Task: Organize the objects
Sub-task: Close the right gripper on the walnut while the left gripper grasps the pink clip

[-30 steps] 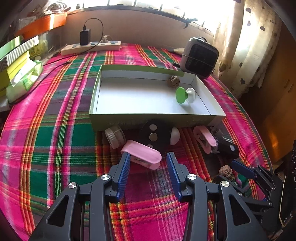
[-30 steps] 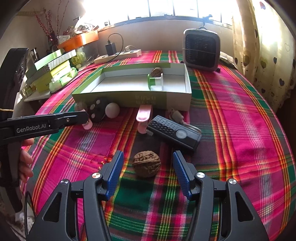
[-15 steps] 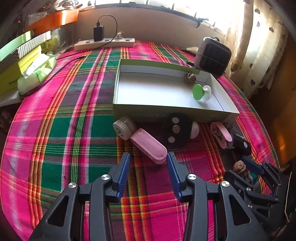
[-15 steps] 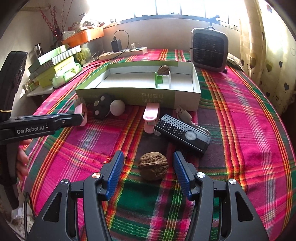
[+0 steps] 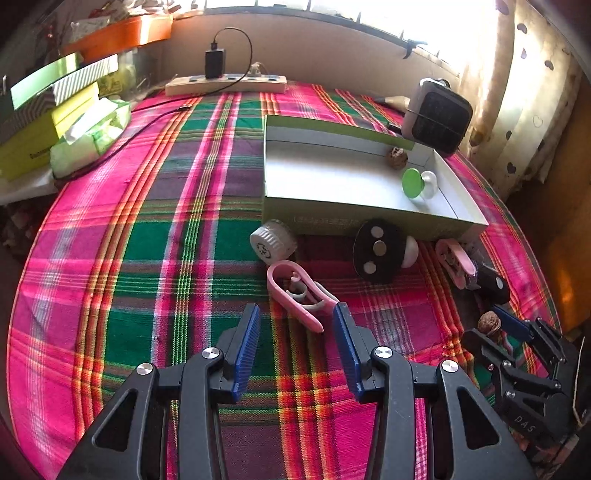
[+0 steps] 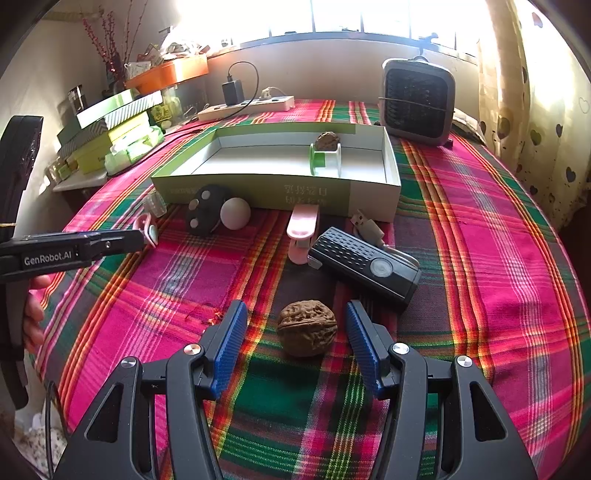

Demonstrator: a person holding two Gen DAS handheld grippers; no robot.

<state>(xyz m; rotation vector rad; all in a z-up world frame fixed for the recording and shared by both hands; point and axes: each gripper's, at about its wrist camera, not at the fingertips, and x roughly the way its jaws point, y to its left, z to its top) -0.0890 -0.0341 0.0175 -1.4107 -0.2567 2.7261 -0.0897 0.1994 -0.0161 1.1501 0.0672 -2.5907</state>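
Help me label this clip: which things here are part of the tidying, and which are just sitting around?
Part of the job:
box
walnut between the right gripper fingers
pink clip ahead of the left gripper
white cap
black lamp

Just lying about:
heater
power strip
stacked boxes

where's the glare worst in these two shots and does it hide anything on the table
Right wrist view: the window is blown out white, washing out the clutter on the sill, yet the walnut between the open right gripper stays sharp. Left wrist view: glare sits top right over the curtain; the pink clip and green box read clearly. Both bend straight stripes at the edges.
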